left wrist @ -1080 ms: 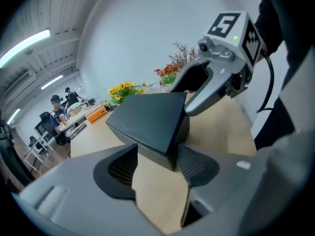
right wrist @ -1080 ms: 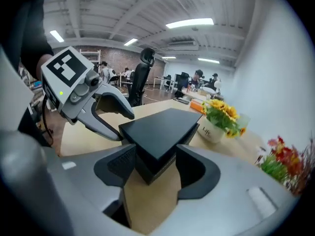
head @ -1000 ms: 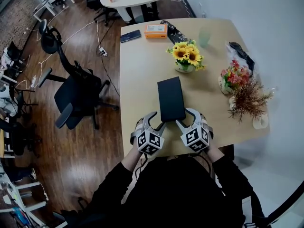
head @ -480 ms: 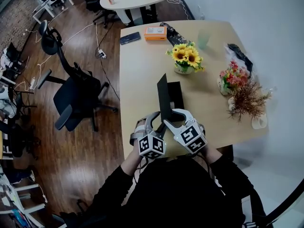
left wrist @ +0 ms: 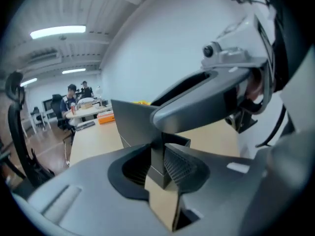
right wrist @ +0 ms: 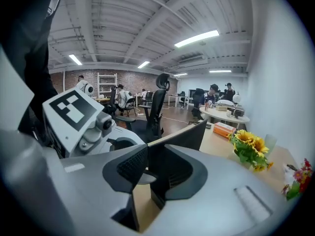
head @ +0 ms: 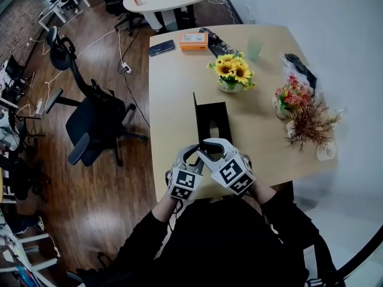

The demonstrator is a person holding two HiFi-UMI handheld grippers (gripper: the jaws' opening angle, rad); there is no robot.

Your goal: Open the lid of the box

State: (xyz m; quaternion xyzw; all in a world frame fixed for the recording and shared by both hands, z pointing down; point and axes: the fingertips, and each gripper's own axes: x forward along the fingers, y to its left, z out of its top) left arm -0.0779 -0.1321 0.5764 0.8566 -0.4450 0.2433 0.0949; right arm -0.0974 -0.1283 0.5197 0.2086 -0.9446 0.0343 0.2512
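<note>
A flat black box (head: pixel 216 123) lies on the light wooden table (head: pixel 173 100). Its lid (head: pixel 195 119) stands upright along the left side. My left gripper (head: pixel 192 159) is at the box's near left corner (left wrist: pixel 158 170); its jaws are closing and the pads press on that corner. My right gripper (head: pixel 204 150) reaches over from the right to the lid's near end. Its jaws are closing too, with the lid's thin edge (right wrist: pixel 178 135) between them. In the left gripper view the raised lid (left wrist: pixel 130 123) stands behind a finger of the right gripper (left wrist: pixel 206 96).
A vase of sunflowers (head: pixel 233 72) stands just beyond the box. Pink flowers (head: pixel 290 98) and a dried plant (head: pixel 311 124) sit at the right edge. An orange box (head: pixel 195 39), a phone (head: pixel 163 47) and a green cup (head: pixel 257 46) are at the far end. An office chair (head: pixel 90 124) stands left of the table.
The lid has swung up from flat to upright on the left side. The right gripper has crossed leftward with it, and both grippers' jaws have narrowed.
</note>
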